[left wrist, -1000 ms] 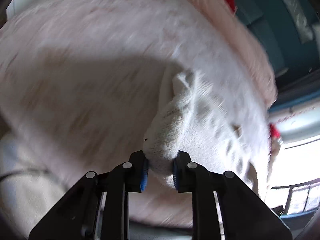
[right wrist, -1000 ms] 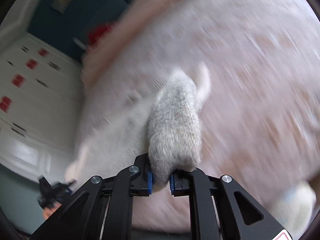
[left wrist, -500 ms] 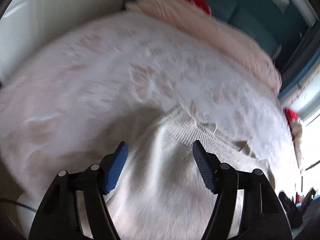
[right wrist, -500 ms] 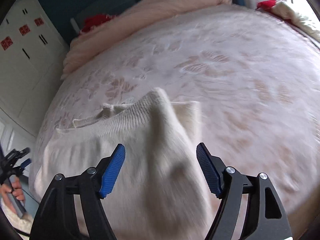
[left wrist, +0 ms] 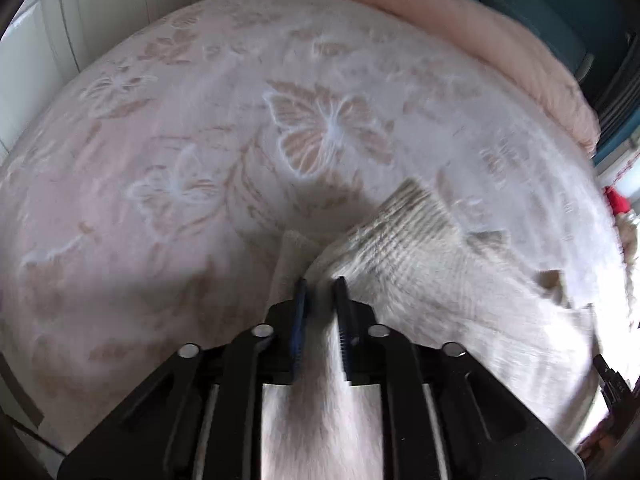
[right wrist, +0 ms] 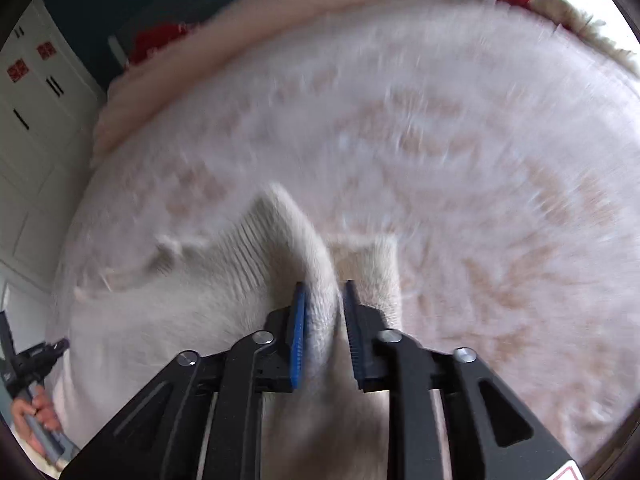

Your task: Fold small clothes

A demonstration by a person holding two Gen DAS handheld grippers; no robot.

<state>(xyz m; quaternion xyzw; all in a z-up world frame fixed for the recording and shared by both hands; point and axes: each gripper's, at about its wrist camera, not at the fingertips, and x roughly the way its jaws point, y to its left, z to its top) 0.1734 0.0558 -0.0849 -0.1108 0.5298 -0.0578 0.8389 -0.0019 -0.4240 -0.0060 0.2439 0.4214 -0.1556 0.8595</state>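
Observation:
A cream knitted sweater (left wrist: 432, 280) lies on a pink bedspread (left wrist: 200, 140) with butterfly patterns. My left gripper (left wrist: 320, 292) is shut on a ridge of the sweater near its left shoulder, with knit pinched between the blue pads. My right gripper (right wrist: 324, 300) is shut on the sweater (right wrist: 192, 304) near its right shoulder, with a fold of fabric standing up between the pads. The ribbed collar (right wrist: 248, 236) rises to the left of the right gripper. The sweater's lower part is hidden under the grippers.
A pink fluffy blanket (left wrist: 480, 20) lies along the far side of the bed, with a red item (right wrist: 160, 40) behind it. White cupboards (right wrist: 28, 100) stand to the left. The person's hand with the other gripper (right wrist: 32, 384) shows at the lower left of the right wrist view.
A second ago both grippers held the sweater, half a second ago both were open above it. Now both have closed again on fabric near the shoulders.

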